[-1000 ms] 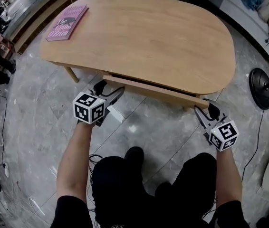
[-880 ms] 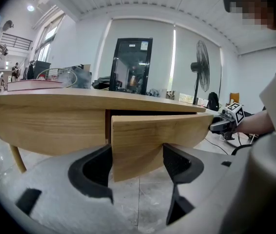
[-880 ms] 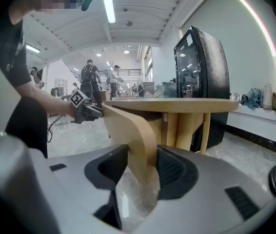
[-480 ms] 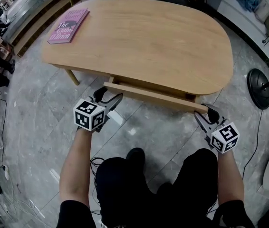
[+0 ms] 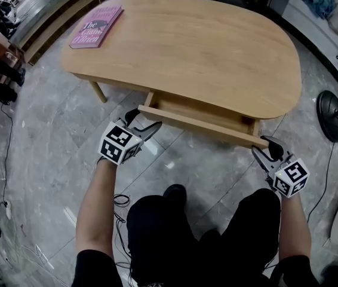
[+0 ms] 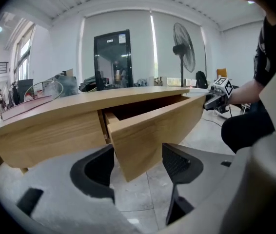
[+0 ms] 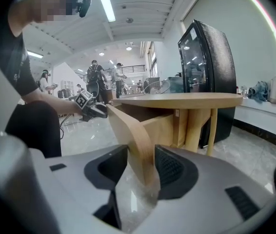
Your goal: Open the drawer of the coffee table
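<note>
The oval wooden coffee table (image 5: 205, 46) has its drawer partly pulled out toward me. The drawer front (image 5: 199, 124) is a long thin board. My left gripper (image 5: 144, 119) straddles the board's left end (image 6: 147, 130). Its jaws are opening, and floor shows between the board's lower corner and the right pad, so it is not clamped. My right gripper (image 5: 266, 146) is shut on the board's right end (image 7: 128, 126), with both pads pressed against its faces. The inside of the drawer is dark and shows nothing.
A pink book (image 5: 96, 26) lies on the table's far left corner. A black fan base (image 5: 331, 115) stands on the floor at the right. A cable (image 5: 121, 199) lies by my legs. A black cabinet (image 7: 206, 72) stands behind the table.
The drawer has slid further out from under the tabletop. Both grippers have drawn back toward me with its front board.
</note>
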`<state>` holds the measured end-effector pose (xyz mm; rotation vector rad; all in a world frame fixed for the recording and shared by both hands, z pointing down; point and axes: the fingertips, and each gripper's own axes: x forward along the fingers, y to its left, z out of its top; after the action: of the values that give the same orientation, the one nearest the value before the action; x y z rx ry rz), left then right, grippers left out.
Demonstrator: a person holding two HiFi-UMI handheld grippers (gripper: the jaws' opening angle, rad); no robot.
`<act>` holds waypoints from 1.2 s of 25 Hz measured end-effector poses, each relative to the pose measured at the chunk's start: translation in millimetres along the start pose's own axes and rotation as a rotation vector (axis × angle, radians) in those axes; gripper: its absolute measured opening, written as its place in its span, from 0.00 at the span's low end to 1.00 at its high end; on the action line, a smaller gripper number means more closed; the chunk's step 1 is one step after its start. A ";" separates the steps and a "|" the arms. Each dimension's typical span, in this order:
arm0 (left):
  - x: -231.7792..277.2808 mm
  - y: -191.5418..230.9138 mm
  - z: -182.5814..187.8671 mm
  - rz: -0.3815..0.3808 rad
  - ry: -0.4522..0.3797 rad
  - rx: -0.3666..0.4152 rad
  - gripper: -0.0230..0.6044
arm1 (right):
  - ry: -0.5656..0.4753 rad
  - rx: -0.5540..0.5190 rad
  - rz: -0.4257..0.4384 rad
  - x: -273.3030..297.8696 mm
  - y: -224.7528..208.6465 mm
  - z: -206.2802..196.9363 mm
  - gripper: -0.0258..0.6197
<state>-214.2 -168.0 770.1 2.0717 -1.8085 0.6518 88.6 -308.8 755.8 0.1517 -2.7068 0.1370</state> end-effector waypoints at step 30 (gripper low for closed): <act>-31.1 -23.7 -9.3 -0.023 0.016 -0.103 0.53 | 0.040 -0.060 0.050 -23.0 37.7 -3.3 0.27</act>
<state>-195.0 -133.3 762.9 2.0113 -1.7691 0.5552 105.9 -269.2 746.4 0.0636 -2.6724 0.0730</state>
